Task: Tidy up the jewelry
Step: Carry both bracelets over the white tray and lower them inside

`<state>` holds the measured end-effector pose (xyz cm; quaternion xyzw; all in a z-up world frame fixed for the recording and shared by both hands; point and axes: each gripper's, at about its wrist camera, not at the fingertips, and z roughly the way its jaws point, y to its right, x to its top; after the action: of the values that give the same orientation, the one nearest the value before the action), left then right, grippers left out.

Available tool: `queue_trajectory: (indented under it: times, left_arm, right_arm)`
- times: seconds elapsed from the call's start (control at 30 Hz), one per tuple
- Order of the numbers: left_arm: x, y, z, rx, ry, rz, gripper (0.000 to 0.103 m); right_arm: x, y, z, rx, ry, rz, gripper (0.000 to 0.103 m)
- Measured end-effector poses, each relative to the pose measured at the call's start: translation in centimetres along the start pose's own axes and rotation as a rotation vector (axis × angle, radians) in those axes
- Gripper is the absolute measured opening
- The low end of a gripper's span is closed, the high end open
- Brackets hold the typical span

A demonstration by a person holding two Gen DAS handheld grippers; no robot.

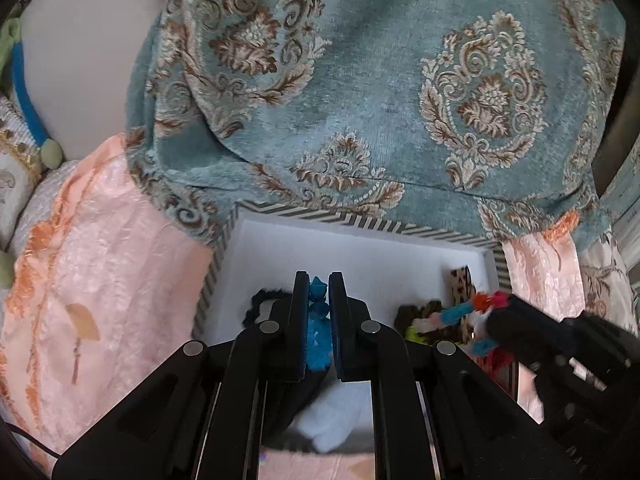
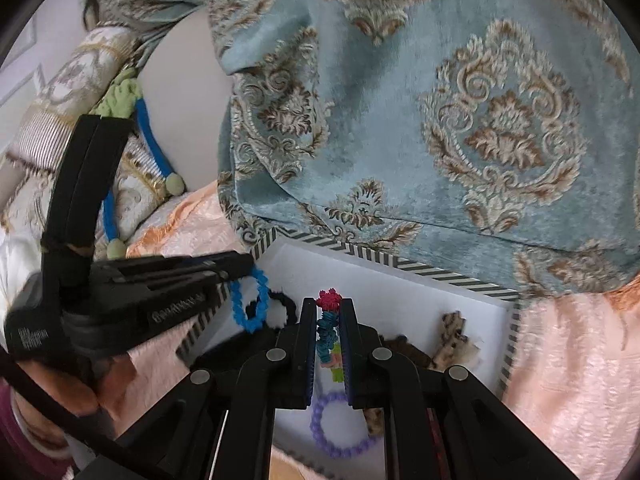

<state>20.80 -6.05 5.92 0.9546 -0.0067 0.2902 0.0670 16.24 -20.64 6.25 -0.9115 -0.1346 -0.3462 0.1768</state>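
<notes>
Left gripper (image 1: 319, 280) pinches a blue coiled hair tie (image 1: 319, 322) over the white box (image 1: 360, 246); right gripper (image 2: 329, 304) clamps a multicolored tie (image 2: 328, 332) alongside.

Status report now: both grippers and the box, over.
Left gripper shut on blue hair tie. Right gripper shut on multicolor hair tie. Both over white box; nothing blocking.

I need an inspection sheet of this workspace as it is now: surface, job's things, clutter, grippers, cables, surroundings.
Surface: pink embroidered bedspread.
Job's things: white box with striped rim holding a black hair tie, a purple bead bracelet and leopard-print pieces.
Clutter: nothing seen.
Grippers: left gripper shut on a blue bracelet; right gripper shut on a multicoloured bracelet.
Cables: black cable at lower left.
Surroundings: teal damask cushion, blue cord with green pompoms.
</notes>
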Motion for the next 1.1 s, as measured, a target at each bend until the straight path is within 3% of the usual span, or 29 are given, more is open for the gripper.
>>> queue_trajectory:
  times: [0.2, 0.43, 0.8, 0.97, 1.0, 1.03, 1.1]
  left_arm:
    - [1.8, -1.1, 3.9, -0.003, -0.026, -0.041, 0.008]
    - [1.0, -3.9, 7.9, 0.045, -0.09, -0.088, 0.008]
    - [-0.4, -4.0, 10.0, 0.083, -0.119, -0.06, 0.009]
    - [-0.8, -3.5, 10.1, 0.091, -0.117, -0.049, 0.01]
    - [-0.8, -3.5, 10.1, 0.091, -0.117, -0.05, 0.01]
    - [-0.9, -3.5, 10.1, 0.091, -0.115, -0.055, 0.014]
    - [-1.2, -3.6, 9.9, 0.083, -0.112, -0.07, 0.031]
  right_arm:
    - [1.3, 1.2, 4.3, 0.016, -0.028, 0.048, 0.01]
    - [0.8, 4.6, 8.3, -0.081, -0.115, 0.072, 0.01]
    - [-1.4, 7.2, 11.2, -0.208, -0.196, 0.059, 0.01]
    - [-2.1, 7.6, 11.9, -0.218, -0.216, 0.071, 0.01]
    - [-2.1, 7.5, 11.8, -0.219, -0.218, 0.073, 0.015]
    - [-2.1, 7.5, 11.7, -0.223, -0.22, 0.077, 0.027]
    - [-2.2, 7.4, 11.2, -0.22, -0.209, 0.08, 0.04]
